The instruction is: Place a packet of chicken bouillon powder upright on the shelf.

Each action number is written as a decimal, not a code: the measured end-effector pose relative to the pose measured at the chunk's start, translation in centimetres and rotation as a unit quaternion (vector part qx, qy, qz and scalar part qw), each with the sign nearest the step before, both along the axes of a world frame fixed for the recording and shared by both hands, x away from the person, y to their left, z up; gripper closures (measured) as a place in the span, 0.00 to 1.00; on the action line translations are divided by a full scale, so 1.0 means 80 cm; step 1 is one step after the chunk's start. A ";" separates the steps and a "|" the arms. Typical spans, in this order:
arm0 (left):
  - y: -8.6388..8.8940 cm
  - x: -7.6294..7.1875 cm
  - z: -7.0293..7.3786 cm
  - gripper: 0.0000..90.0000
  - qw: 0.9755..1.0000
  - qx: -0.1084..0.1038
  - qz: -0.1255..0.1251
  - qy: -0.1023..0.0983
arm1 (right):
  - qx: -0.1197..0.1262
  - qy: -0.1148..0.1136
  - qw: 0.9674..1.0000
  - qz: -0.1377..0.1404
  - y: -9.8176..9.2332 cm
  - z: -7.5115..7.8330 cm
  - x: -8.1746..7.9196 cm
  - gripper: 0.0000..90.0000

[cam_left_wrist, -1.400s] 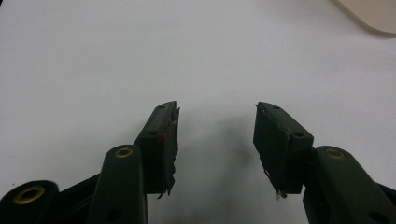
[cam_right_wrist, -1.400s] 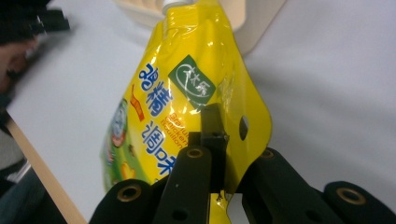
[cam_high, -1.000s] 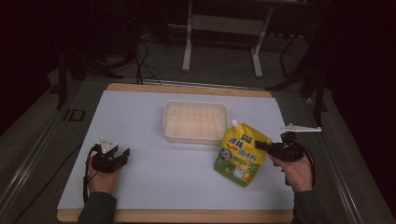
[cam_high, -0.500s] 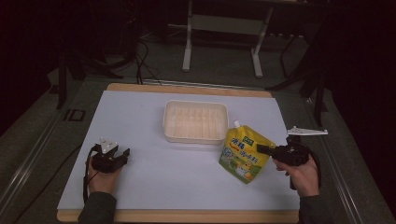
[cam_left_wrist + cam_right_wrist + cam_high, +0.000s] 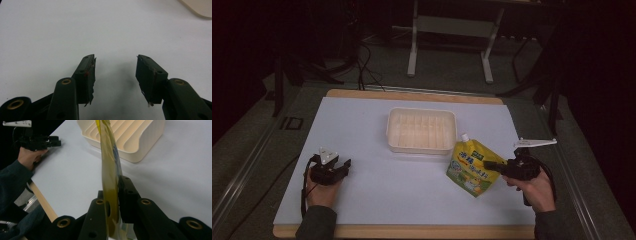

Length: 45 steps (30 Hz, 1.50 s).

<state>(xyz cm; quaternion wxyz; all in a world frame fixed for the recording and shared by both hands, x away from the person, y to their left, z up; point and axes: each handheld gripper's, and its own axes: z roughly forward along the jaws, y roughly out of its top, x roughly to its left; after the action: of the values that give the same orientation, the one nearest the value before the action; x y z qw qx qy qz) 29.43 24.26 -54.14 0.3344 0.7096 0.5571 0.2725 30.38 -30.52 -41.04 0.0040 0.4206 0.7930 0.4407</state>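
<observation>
On a white table, the right gripper [image 5: 493,165] pinches a yellow spouted pouch [image 5: 470,167] by its edge, seemingly now tilted more upright beside the cream ridged tray [image 5: 422,130], perhaps ready for slotting. The left gripper [image 5: 334,171] rests open-jawed, empty.

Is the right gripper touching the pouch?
Touching. The right gripper view shows the right gripper pads pressed on both faces of the yellow pouch.
</observation>
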 end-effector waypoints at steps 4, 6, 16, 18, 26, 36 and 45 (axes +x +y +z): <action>0.000 0.000 0.000 0.55 1.000 -0.001 0.000 0.000 | 0.002 0.008 1.000 0.011 0.002 -0.001 0.000 0.98; 0.000 0.000 0.000 0.55 1.000 0.000 0.000 0.000 | -0.001 0.006 1.000 0.011 0.003 -0.001 -0.001 0.99; 0.000 0.000 0.000 0.55 1.000 0.000 0.001 -0.001 | 0.020 0.004 1.000 0.003 0.006 -0.002 -0.003 1.00; 0.000 0.000 0.000 0.55 1.000 -0.001 0.001 -0.001 | 0.022 0.003 1.000 0.002 0.007 -0.001 -0.003 1.00; 0.000 -0.001 0.000 0.54 1.000 -0.001 0.002 -0.004 | 0.040 0.001 0.999 0.000 0.011 -0.001 -0.004 1.00; 0.000 -0.001 0.000 0.54 1.000 -0.001 0.002 -0.004 | 0.087 -0.007 0.996 -0.003 0.015 0.001 -0.004 1.00; 0.000 -0.001 0.000 0.53 1.000 -0.001 0.002 -0.005 | 0.104 -0.017 0.994 -0.006 0.021 0.008 -0.004 1.00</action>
<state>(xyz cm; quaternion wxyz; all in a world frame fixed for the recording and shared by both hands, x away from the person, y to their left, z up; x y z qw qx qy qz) 29.37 24.29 -54.11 0.3373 0.7067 0.5575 0.2756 30.06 -28.82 -40.41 -0.0237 0.4162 0.7399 0.5280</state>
